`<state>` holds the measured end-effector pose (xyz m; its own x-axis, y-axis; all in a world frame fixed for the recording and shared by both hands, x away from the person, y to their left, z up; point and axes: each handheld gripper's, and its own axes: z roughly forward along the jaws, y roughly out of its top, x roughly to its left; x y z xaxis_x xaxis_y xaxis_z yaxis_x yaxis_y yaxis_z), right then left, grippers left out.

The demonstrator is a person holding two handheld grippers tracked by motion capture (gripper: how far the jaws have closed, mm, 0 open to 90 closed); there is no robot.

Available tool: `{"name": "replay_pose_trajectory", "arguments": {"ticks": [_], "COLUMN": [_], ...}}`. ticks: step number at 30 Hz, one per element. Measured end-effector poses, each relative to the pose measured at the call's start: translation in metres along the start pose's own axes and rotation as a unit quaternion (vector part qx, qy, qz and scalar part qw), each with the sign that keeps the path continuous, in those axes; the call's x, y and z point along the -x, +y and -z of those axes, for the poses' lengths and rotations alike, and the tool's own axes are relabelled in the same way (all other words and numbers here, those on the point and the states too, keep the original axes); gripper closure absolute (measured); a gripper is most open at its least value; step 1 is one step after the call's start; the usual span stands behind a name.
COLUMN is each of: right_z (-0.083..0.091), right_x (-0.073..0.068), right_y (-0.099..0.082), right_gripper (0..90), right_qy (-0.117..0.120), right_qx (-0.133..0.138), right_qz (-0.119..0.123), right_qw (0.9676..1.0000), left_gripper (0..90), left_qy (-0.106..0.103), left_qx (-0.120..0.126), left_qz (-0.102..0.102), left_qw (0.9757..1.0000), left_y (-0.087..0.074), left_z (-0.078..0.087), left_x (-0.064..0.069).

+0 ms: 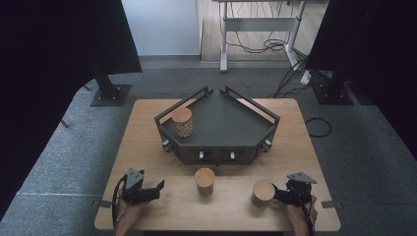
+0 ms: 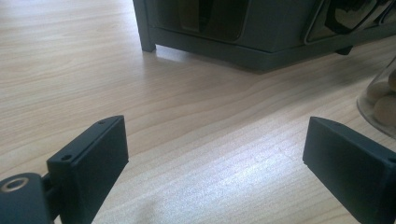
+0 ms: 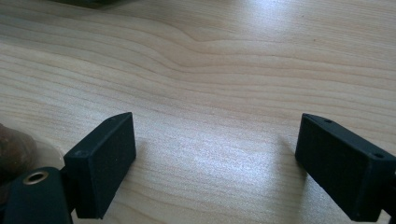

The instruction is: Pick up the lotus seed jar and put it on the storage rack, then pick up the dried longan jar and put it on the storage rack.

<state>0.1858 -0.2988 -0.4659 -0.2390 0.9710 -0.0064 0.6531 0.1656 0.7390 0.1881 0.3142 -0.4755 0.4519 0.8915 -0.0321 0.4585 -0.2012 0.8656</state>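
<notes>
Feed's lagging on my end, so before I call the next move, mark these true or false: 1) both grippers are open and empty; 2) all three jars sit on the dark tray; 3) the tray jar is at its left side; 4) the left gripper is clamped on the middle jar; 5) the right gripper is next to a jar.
1) Left gripper and right gripper are open and empty: true.
2) False. One jar stands on the dark tray; the middle jar and right jar stand on the table.
3) True.
4) False. Its jaws are spread over bare table.
5) True, close beside the right jar.
</notes>
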Motion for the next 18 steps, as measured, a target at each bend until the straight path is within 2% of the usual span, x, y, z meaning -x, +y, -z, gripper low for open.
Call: {"name": "replay_pose_trajectory", "arguments": {"ticks": [18], "right_z": [0.0003], "right_x": [0.0018], "right_y": [0.0], "right_gripper": [12.1], "right_qy": [0.005], "right_qx": [0.0], "right_qz": [0.002], "right_qw": [1.0], "left_gripper": [6.3], "left_qy": [0.008], "left_qx": [-0.012], "left_qz": [-0.002], "left_qw": [0.9999], "left_y": [-0.0036], "left_z": [-0.0036], "left_x": [0.0029]}}
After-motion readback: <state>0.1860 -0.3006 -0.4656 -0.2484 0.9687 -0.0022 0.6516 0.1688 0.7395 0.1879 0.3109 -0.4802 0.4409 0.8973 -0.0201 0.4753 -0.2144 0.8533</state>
